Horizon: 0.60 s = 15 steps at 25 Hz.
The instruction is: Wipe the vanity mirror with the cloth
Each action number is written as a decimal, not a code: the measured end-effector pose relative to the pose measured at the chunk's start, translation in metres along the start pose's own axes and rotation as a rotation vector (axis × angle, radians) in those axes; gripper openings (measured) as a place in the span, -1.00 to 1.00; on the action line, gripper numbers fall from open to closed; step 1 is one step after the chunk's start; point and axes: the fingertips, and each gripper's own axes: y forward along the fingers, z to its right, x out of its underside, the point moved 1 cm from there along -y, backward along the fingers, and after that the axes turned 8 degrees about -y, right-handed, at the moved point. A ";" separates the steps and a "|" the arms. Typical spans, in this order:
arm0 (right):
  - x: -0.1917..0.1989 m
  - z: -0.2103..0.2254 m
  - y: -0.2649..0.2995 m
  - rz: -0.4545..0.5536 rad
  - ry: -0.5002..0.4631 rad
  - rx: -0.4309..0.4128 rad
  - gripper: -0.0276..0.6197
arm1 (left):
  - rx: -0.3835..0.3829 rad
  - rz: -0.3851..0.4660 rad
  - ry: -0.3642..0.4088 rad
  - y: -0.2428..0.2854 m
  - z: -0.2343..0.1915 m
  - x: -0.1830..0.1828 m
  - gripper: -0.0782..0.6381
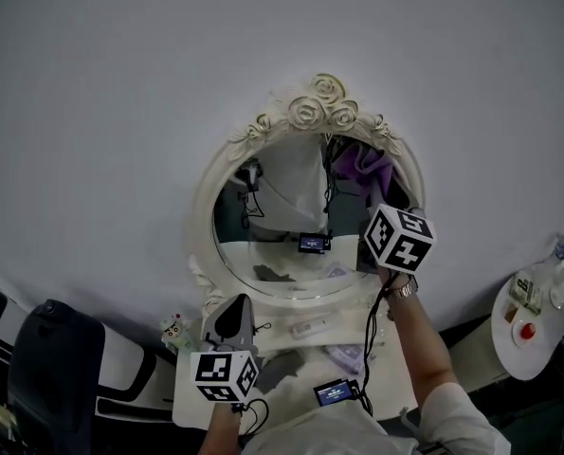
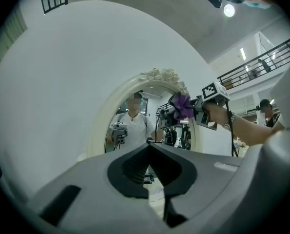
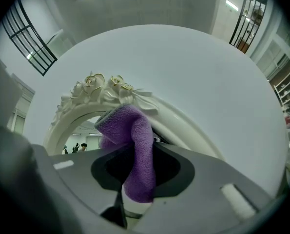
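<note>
The right claw (image 3: 131,199) clamps one fold of purple cloth (image 3: 133,145); rubbing the vanity mirror (image 1: 282,211) could tug it free. The left claw (image 2: 148,154), closed empty, steadies nothing.

No words, brand names or numbers can be read anywhere. In the head view, the lower cube (image 1: 226,375) at lower left and the upper cube (image 1: 399,238) at centre right carry only black-and-white square patterns. The small screen (image 1: 335,392) at lower centre glows blue, but its content is too small to read.
</note>
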 end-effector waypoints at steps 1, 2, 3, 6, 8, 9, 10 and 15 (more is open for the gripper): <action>-0.004 -0.005 0.002 0.007 -0.006 -0.007 -0.58 | -0.002 -0.001 -0.008 0.000 -0.001 0.002 -0.78; -0.008 -0.010 0.004 0.014 -0.012 -0.015 -0.58 | 0.000 -0.003 -0.015 0.000 -0.001 0.003 -0.78; -0.011 -0.016 0.006 0.021 -0.018 -0.025 -0.58 | 0.004 -0.006 -0.017 -0.001 -0.001 0.005 -0.78; -0.020 -0.035 0.009 0.036 -0.032 -0.058 -0.58 | 0.010 -0.020 -0.016 -0.006 -0.001 0.011 -0.78; -0.025 -0.050 0.010 0.047 -0.037 -0.080 -0.58 | -0.002 -0.023 -0.017 -0.012 -0.006 0.012 -0.78; -0.027 -0.058 0.011 0.052 -0.042 -0.095 -0.58 | -0.013 -0.022 -0.017 -0.015 -0.010 0.012 -0.77; -0.029 -0.068 0.012 0.056 -0.054 -0.112 -0.58 | -0.026 -0.020 -0.016 -0.019 -0.014 0.012 -0.78; -0.032 -0.116 0.018 0.073 -0.135 -0.170 -0.58 | -0.096 -0.006 -0.016 -0.040 -0.036 0.010 -0.78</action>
